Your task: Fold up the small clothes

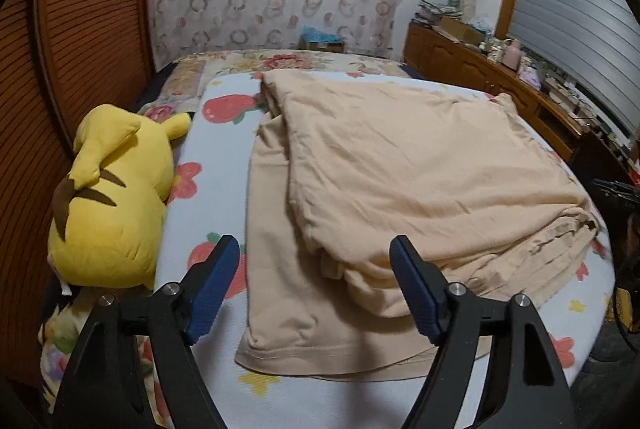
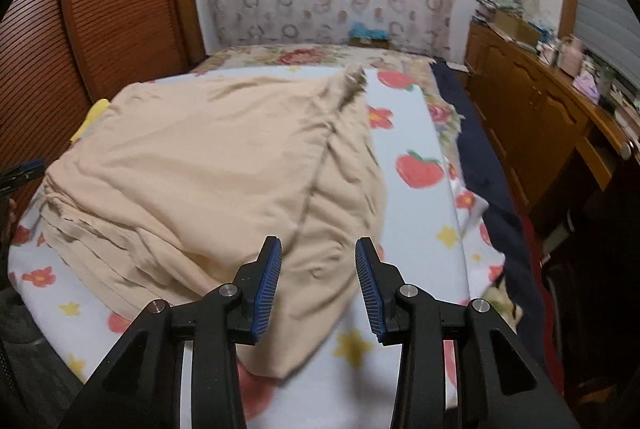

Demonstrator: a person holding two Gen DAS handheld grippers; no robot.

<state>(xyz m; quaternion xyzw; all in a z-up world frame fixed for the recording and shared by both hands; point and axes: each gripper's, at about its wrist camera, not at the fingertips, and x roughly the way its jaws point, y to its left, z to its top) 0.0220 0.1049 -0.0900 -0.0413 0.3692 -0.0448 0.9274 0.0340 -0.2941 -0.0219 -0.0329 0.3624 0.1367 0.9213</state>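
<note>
Shirt (image 1: 420, 169) is half-folded on the bed (image 1: 212, 189), both grippers, left (image 1: 314, 253) and right (image 2: 318, 253), hang released above it, so prob next is grabbing the near hem & folding over.

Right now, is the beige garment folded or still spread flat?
Partly folded. The beige garment has one layer doubled over another, its lower hem still showing beneath; edges look loose and uneven. Both grippers, left and right, are open, holding nothing.

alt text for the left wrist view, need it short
A partly folded beige garment lies on a fruit-and-flower print blanket on a bed, with the open left tongs empty above its near edge. A yellow plush toy lies to the left.
</note>
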